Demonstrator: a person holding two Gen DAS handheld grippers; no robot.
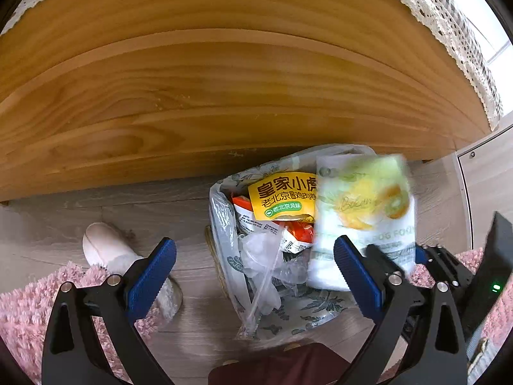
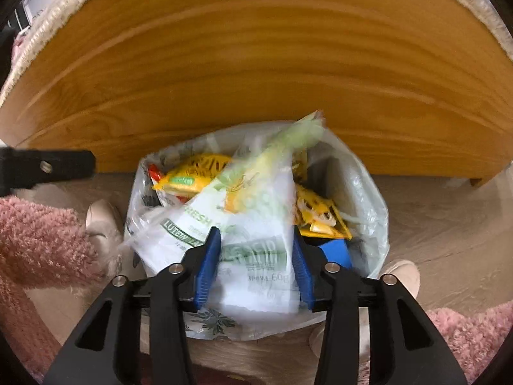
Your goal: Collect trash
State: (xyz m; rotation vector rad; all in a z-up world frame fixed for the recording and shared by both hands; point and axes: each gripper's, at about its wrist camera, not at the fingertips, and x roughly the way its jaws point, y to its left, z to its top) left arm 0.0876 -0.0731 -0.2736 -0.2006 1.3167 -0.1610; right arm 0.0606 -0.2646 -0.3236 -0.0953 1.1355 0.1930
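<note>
Hovering over the open trash bag on the floor, the left gripper points steeply down with its blue pads spread as wide as they go and nothing between them. Directly beyond its fingertips, inside the bag, lie a yellow wrapper with Chinese lettering, a red-orange packet and some crumpled clear plastic. Past this gripper's left finger, 1 pale slipper rests at the edge of a fluffy pink rug. The right gripper also points down at the bag, its pads roughly half open, with a white-and-green pouch standing between them; the pouch's lower part fills the gap from pad to pad, but I cannot tell whether the pads actually press on it. The pouch leans away from this gripper over the bag's mouth, its upper end motion-blurred, covering part of the yellow wrappers beneath. From the left wrist view, the same pouch stands just beyond the left gripper's right finger. Behind the bag, ahead of both grippers, rises a broad wooden panel with a lace-edged cloth over its top.
</note>
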